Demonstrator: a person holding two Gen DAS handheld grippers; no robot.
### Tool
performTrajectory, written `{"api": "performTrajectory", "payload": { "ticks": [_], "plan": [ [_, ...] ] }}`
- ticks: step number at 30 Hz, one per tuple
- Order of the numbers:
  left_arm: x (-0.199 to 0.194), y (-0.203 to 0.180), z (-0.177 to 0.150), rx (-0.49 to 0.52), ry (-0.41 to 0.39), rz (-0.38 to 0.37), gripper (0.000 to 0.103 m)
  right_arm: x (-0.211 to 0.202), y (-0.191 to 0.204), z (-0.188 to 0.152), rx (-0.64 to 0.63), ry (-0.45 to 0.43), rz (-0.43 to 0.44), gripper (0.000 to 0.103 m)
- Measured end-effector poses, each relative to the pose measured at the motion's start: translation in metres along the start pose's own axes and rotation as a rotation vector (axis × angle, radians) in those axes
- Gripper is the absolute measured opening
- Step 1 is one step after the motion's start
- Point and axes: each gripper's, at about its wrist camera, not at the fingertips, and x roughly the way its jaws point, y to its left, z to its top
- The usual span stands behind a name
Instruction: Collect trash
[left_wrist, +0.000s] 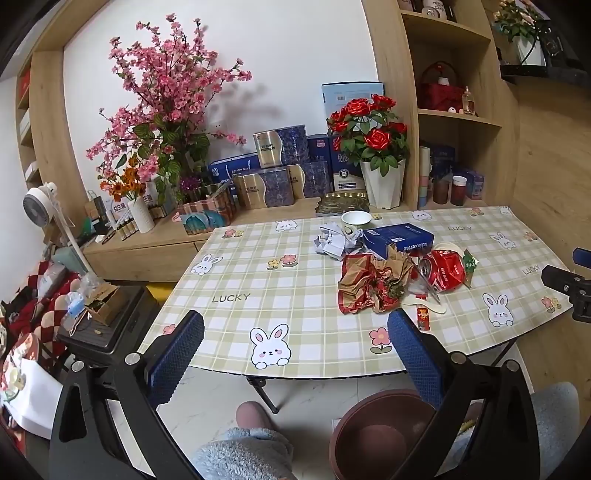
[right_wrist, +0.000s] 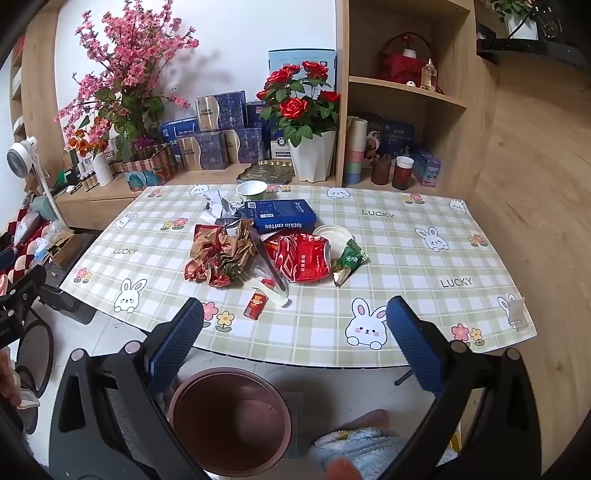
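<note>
With both the left gripper (left_wrist: 295, 345) and right gripper (right_wrist: 295, 332) spread wide and empty, I'd pinch the crushed red can (right_wrist: 301, 258) squarely, then drop it straight into the brown bin (right_wrist: 231, 417) below the table edge (right_wrist: 332, 360).

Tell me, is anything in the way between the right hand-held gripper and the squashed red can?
Mostly no. The right hand-held gripper hangs open over the table's near edge. Between it and the squashed red can lie only flat bits: a small red packet and a pale strip. Nothing tall blocks it.
</note>
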Motion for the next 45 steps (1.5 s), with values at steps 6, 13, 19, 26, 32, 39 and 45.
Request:
{"api": "performTrajectory", "payload": {
  "ticks": [6,13,19,26,32,39,45],
  "plan": [
    [0.0,-0.0001,-0.0001,0.0,0.0,0.0,0.098,-0.0044,0.0016,-0.0002,-0.002,-0.002,-0.006,0.097],
    [-0.0003,-0.0001,0.0,0.001,-0.001,0.0,0.098,-0.0041,0.0022,-0.0003,-0.004,-0.002,-0.008,0.097],
    [0.0,-0.0002,-0.0001,0.001,0.0,0.001,0.098,-0.0043,0.0017,-0.0003,-0.006,-0.002,-0.011,0.097],
    [-0.0001,-0.0002,0.0,0.001,-0.001,0.0,0.098,-0.0042,0.0023,-0.0006,-0.008,-0.002,-0.011,0.097],
    [0.0,-0.0002,-0.0001,0.001,0.0,0.001,0.098,-0.004,0.003,-0.0008,-0.01,-0.002,-0.013,0.097],
    [-0.0002,-0.0001,-0.0001,0.001,0.0,0.001,0.098,-0.0042,0.0023,-0.0016,-0.01,-0.002,-0.015,0.097],
    [0.0,-0.0002,-0.0001,0.001,0.0,0.001,0.098,-0.0041,0.0024,-0.0018,-0.013,-0.002,-0.016,0.097]
  ]
}}
